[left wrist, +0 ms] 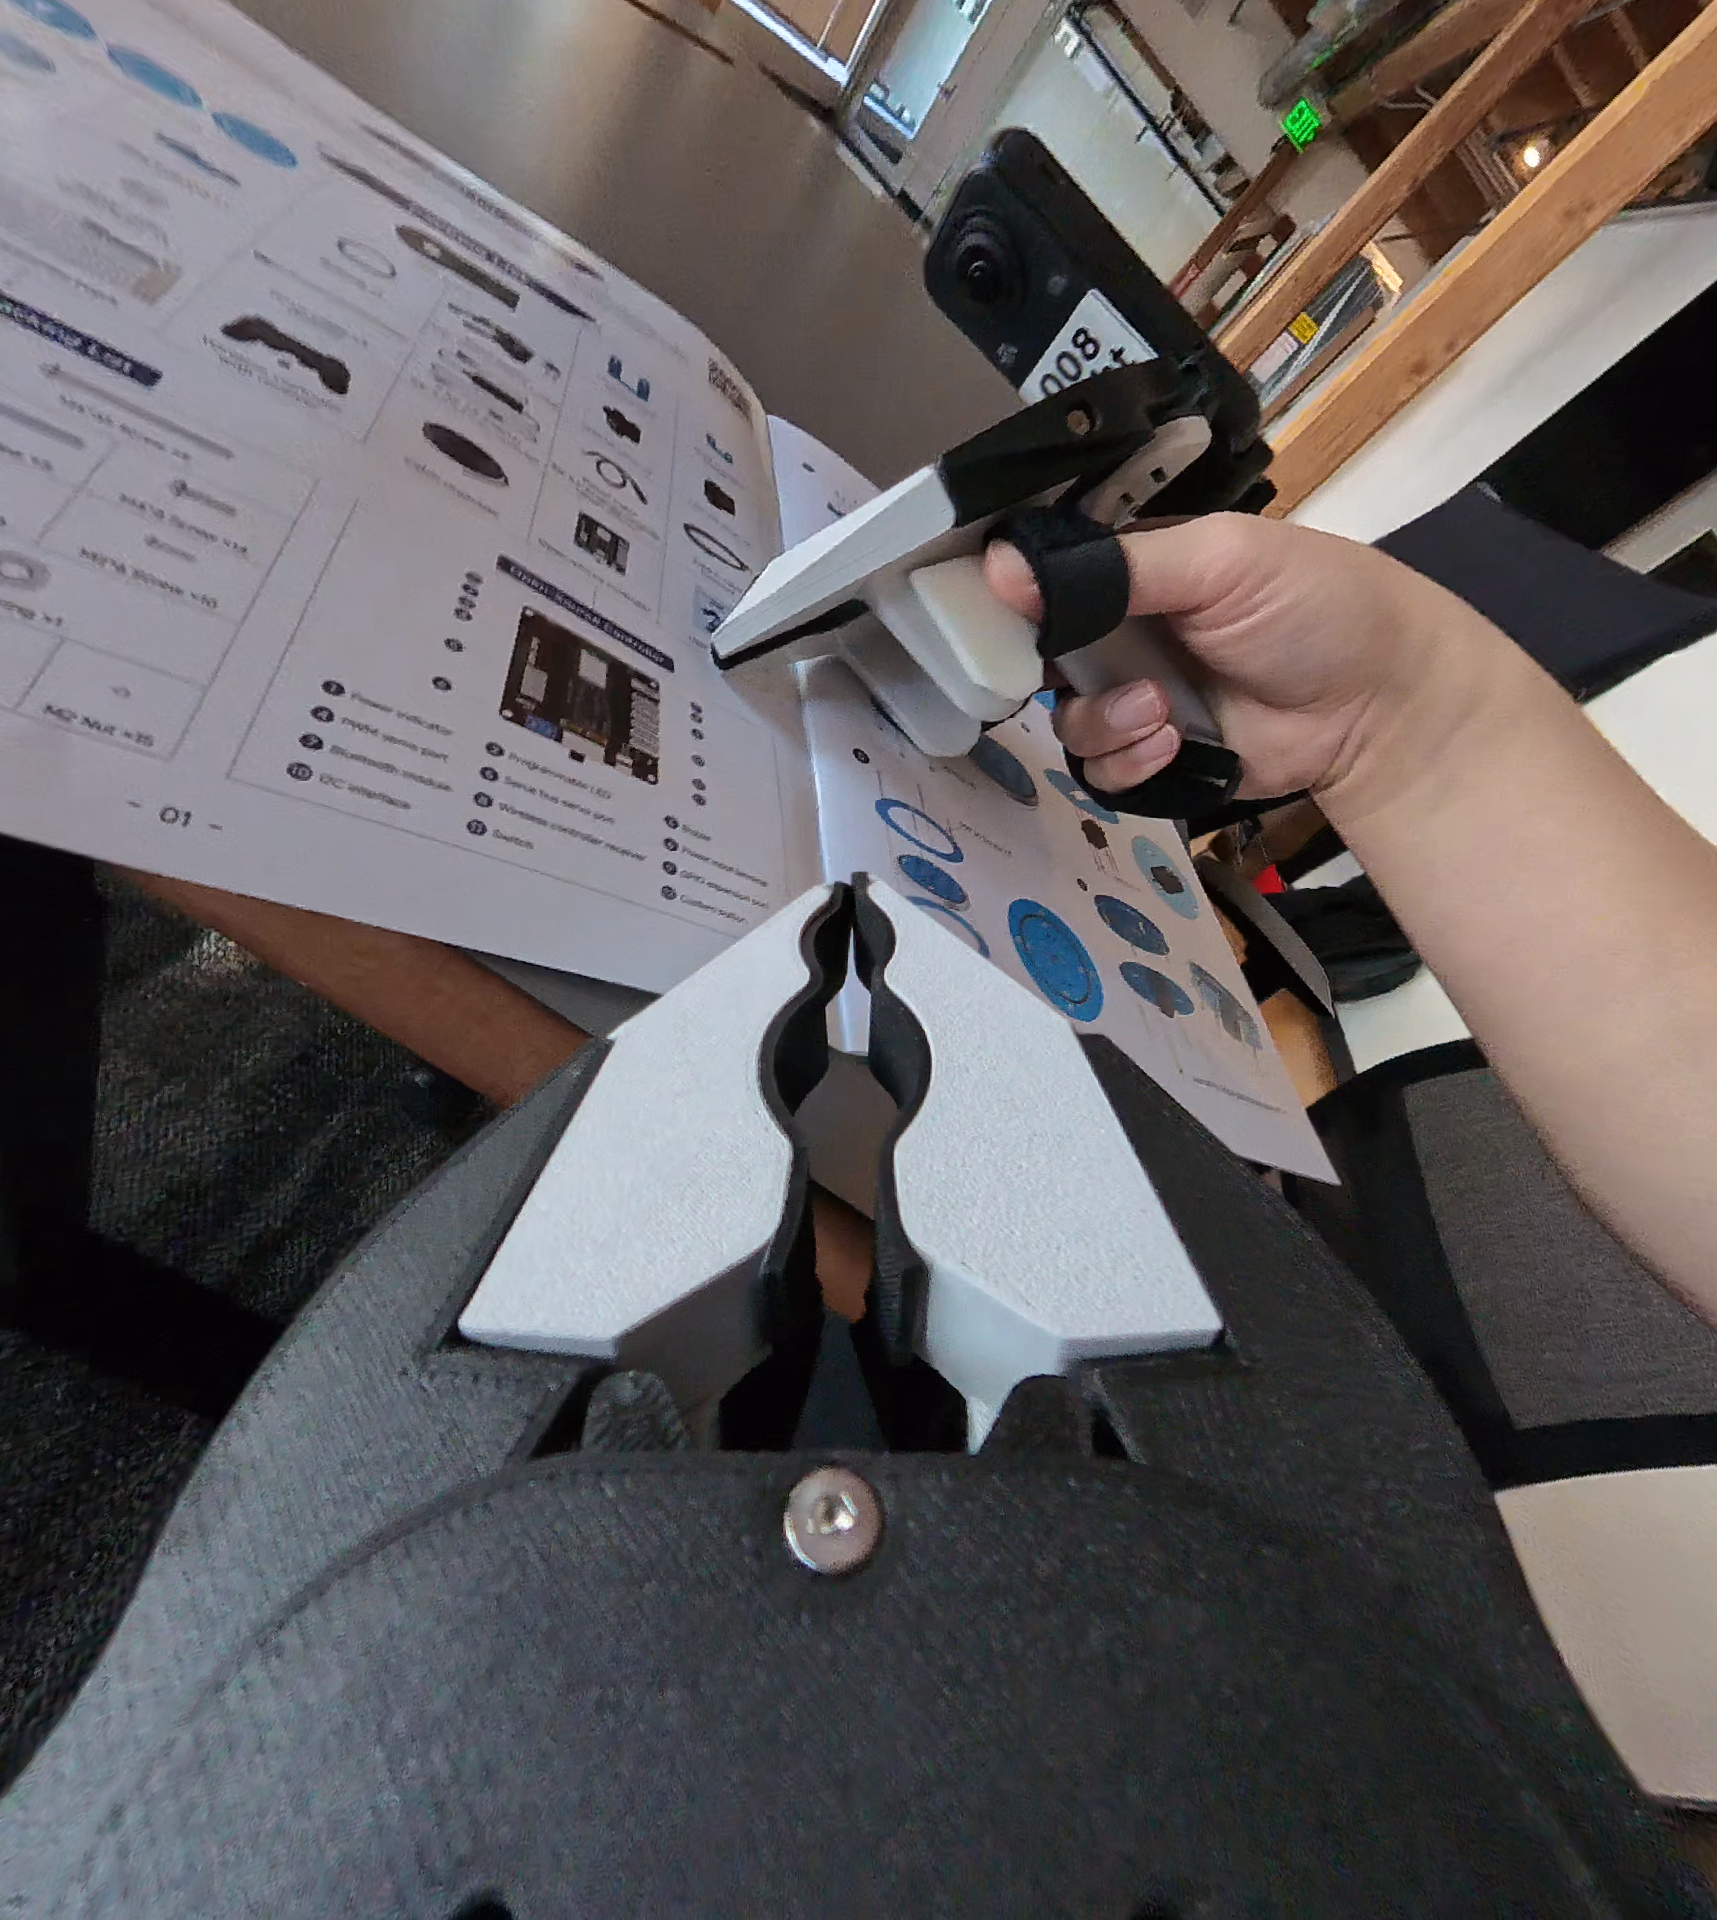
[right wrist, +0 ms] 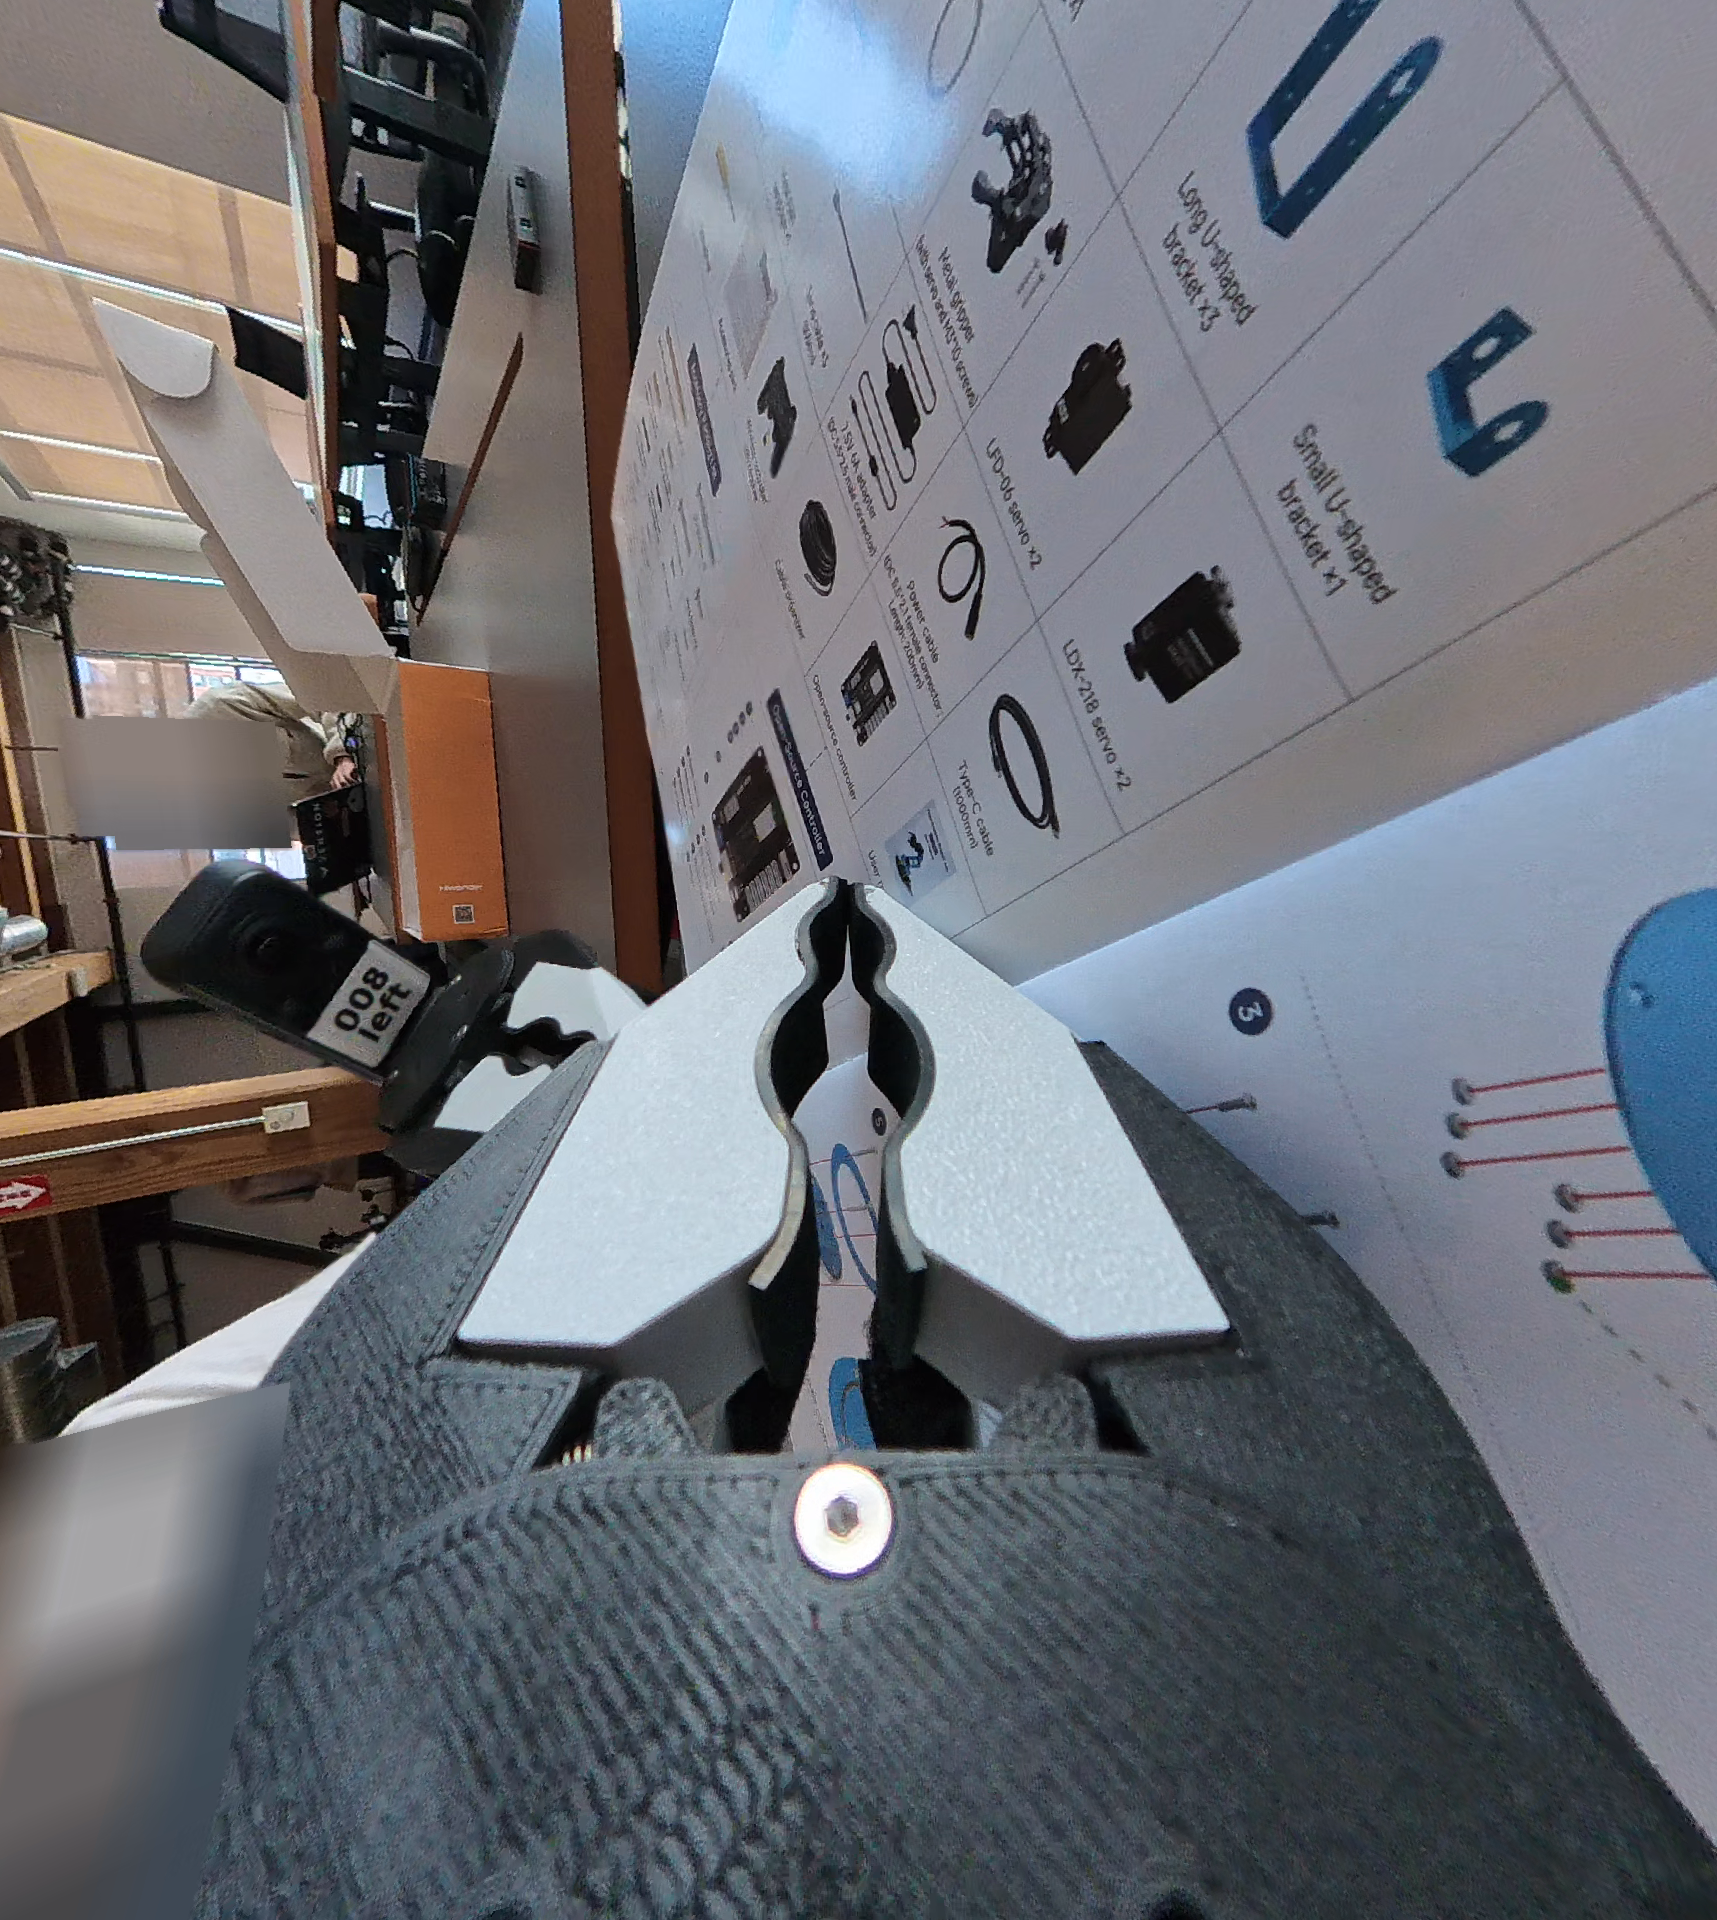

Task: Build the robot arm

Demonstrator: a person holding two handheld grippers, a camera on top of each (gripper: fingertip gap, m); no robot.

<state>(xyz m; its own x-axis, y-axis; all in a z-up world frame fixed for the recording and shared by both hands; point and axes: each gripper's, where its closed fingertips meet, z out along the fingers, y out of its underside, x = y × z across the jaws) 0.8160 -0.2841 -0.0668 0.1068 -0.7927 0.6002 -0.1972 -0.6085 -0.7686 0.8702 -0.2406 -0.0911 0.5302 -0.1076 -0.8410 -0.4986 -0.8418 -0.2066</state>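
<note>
An open instruction booklet (left wrist: 366, 623) is held clear of any surface. Its lower edge by the fold is pinched by the left gripper (left wrist: 852, 896), and a page edge by the right gripper (right wrist: 846, 896), both jaws pressed together. The thin paper likely creases easily, so light, level grips are advised.

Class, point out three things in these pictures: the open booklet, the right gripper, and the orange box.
booklet (left wrist: 397, 665): left wrist view, on its left page.
right gripper (right wrist: 849, 894): right wrist view, between its fingertips.
orange box (right wrist: 449, 800): right wrist view, on its orange side.
</note>
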